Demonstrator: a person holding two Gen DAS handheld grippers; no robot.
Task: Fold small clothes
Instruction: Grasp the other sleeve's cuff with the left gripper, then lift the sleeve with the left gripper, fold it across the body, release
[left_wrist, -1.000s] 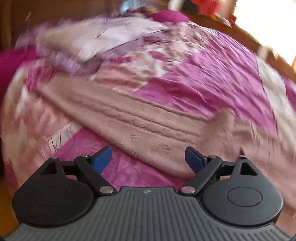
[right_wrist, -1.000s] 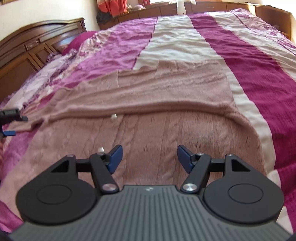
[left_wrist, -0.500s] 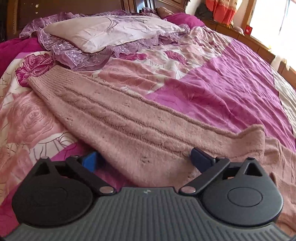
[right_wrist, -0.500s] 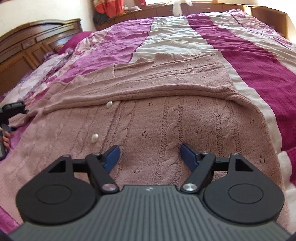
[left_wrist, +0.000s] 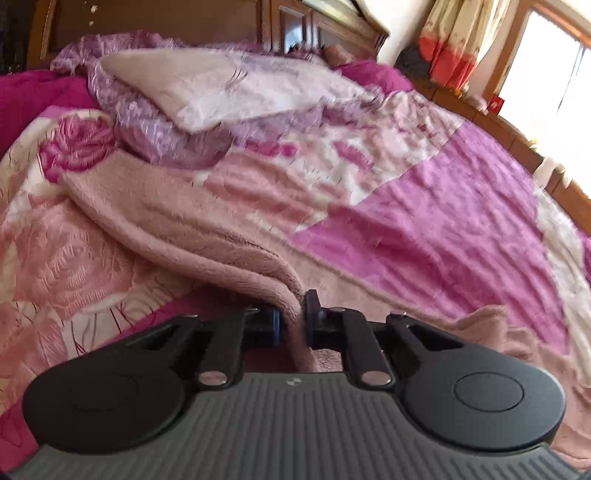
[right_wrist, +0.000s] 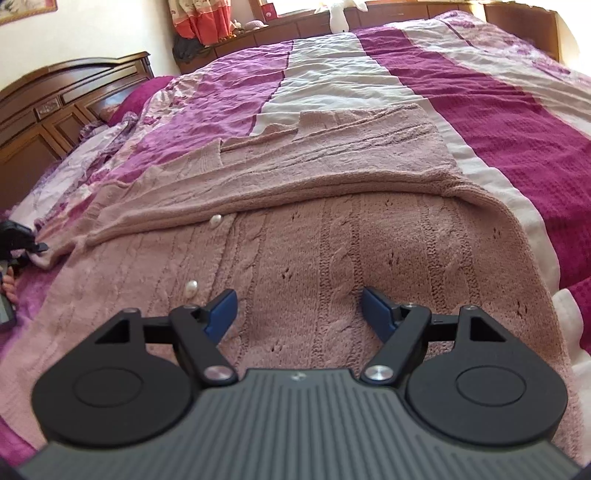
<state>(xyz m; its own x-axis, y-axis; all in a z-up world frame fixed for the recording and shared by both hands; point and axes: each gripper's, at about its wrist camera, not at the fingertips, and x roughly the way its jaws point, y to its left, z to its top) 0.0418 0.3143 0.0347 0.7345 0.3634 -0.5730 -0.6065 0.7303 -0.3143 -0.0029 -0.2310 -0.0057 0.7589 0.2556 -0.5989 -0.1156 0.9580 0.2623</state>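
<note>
- The left gripper (left_wrist: 293, 317) is clenched on a bunched fold of the pink knitted cardigan (right_wrist: 369, 258); the fabric is pinched between the 2 fingers and hangs down toward the camera.
- In the left wrist view, 1 sleeve (left_wrist: 166, 221) of the cardigan is seen running from the clamped fold up and to the left across the bedspread (left_wrist: 424, 229). This view is blurred.
- The right gripper (right_wrist: 299, 308) is held released, with its 2 blue-padded fingers (right_wrist: 221, 310) set wide apart just above the cardigan body; nothing is gripped.
- The cardigan is laid flat on the bed, front side up, with 2 pearl buttons (right_wrist: 191, 286) visible just left of the right gripper.
- A folded-over layer of the cardigan (right_wrist: 332, 155) is seen lying across the far half of the garment.
- At the far left edge of the right wrist view, the left gripper (right_wrist: 35, 245) is seen at the sleeve end.
- Beyond the sleeve, a lilac pillow (left_wrist: 207, 96) is placed near the wooden headboard (right_wrist: 55, 110).
- At the far side of the bed, a wooden ledge (right_wrist: 295, 26) carries a white soft toy (right_wrist: 338, 16), with curtains (right_wrist: 199, 18) beside it.
</note>
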